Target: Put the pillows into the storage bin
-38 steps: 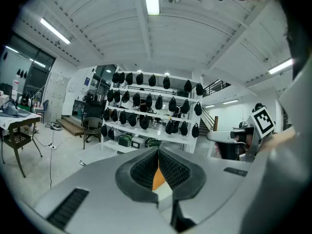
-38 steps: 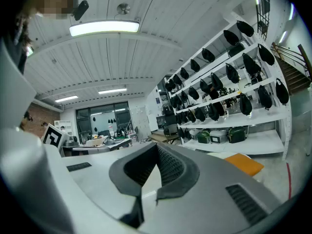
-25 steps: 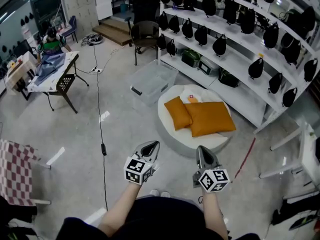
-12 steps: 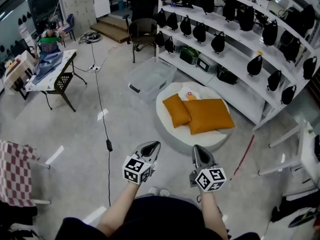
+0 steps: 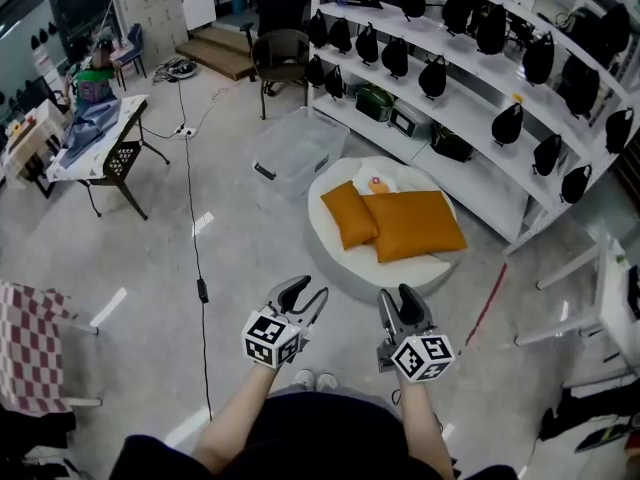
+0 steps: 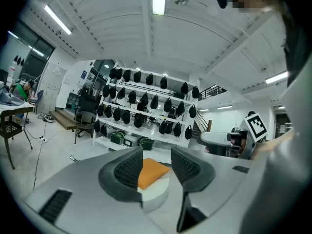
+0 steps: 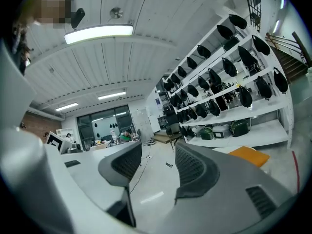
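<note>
While newly parted and empty, left tongs [image 5: 306, 291] and right tongs [image 5: 397, 296], plump orange pillows [image 5: 412, 225] beyond.

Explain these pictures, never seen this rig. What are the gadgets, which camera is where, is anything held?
There is no robot here: a person holds a two-jaw gripper in each hand. The head view comes from a camera on the person's head, looking down at the left gripper and the right gripper. The cubes with square markers are part of the grippers. The two gripper views come from cameras riding on each gripper, looking along its jaws. Both pairs of jaws have just been opening and stand apart with nothing between them. Ahead, a small orange pillow and a large orange pillow lie on a round white cushion, beside the clear storage bin.
</note>
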Action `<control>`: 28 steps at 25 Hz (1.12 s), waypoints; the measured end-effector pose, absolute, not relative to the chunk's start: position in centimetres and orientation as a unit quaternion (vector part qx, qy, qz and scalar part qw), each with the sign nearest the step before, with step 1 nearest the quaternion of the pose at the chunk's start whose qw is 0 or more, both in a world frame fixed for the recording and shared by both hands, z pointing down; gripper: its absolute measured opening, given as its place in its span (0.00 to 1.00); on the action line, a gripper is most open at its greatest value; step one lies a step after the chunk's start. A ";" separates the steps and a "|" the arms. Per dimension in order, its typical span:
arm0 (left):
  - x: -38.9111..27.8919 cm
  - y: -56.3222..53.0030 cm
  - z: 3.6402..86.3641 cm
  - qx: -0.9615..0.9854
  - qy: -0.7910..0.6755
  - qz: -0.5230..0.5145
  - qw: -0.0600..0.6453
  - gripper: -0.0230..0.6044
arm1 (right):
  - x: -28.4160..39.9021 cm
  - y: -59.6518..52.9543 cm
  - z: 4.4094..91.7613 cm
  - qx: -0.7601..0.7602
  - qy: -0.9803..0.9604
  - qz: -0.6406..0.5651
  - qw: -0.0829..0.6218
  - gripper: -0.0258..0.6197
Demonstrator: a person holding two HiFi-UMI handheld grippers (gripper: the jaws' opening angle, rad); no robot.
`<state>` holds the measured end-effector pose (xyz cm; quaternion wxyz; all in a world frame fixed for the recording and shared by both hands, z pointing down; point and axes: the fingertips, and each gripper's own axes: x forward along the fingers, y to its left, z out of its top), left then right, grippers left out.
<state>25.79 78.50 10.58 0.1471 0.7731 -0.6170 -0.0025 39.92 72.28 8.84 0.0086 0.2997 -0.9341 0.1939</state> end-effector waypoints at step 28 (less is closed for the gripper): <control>26.5 75.2 10.9 0.744 -0.653 0.005 0.139 0.32 | 42.0 66.1 9.0 0.297 -0.931 0.210 -0.013 0.35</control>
